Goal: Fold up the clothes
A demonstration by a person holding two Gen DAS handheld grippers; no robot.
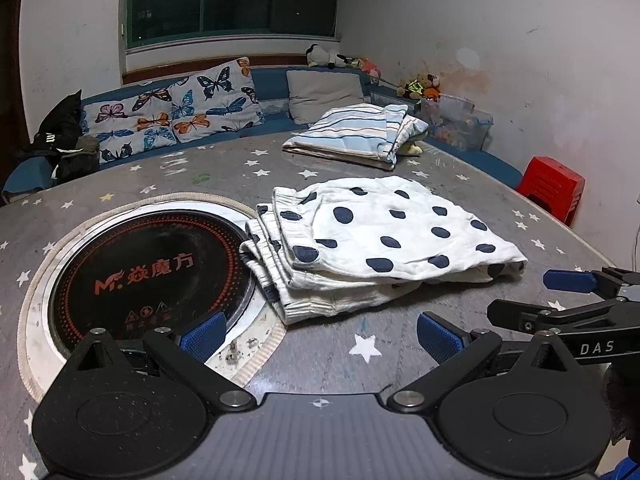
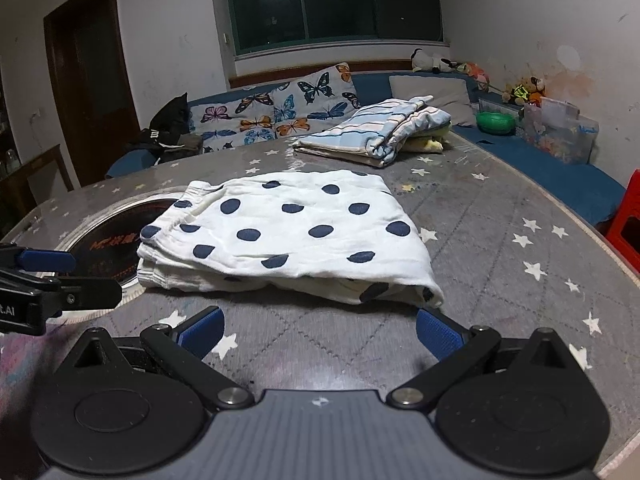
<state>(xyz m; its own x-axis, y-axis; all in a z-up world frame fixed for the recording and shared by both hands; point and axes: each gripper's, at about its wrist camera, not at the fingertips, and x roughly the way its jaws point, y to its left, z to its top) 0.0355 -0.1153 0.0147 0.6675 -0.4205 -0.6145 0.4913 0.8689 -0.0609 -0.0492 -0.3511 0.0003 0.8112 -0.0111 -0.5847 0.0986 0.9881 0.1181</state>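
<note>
A white garment with dark blue dots (image 1: 372,240) lies folded on the grey star-patterned table (image 1: 320,168); it also shows in the right wrist view (image 2: 296,232). Its left edge overlaps the round black induction hob (image 1: 148,276). My left gripper (image 1: 320,336) is open and empty, just in front of the garment. My right gripper (image 2: 320,334) is open and empty, its right fingertip close to the garment's near right corner. The right gripper's fingers (image 1: 568,280) show at the right of the left wrist view; the left gripper's fingers (image 2: 48,260) show at the left of the right wrist view.
A folded striped cloth (image 1: 356,132) lies at the table's far side, also in the right wrist view (image 2: 372,128). A blue sofa with butterfly cushions (image 1: 172,116) runs behind. A red stool (image 1: 552,188) stands at the right. A clear toy box (image 2: 560,128) sits on the sofa.
</note>
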